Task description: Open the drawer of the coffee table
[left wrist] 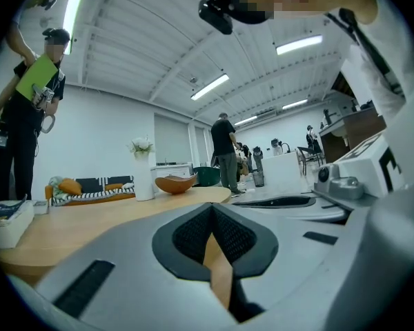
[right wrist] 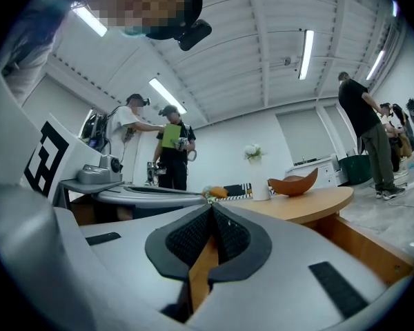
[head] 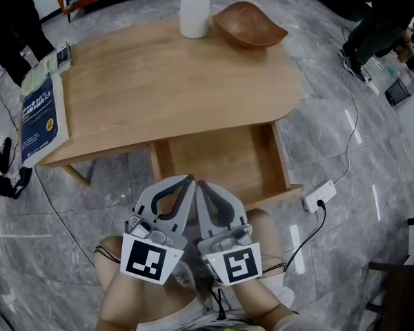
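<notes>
On grey floor (head: pixel 55 254), wooden coffee table (head: pixel 172 74)

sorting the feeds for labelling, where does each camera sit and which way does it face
Head view: on the person's head, looking steeply down on the light wooden coffee table and its open drawer; legs, left gripper and right gripper show.
Left gripper view: on the left gripper, along its shut jaws across the table; the right gripper shows at right.
Right gripper view: on the right gripper, along its shut jaws; the left gripper shows at left.
Shared: all three show the white vase and brown wooden bowl.
</notes>
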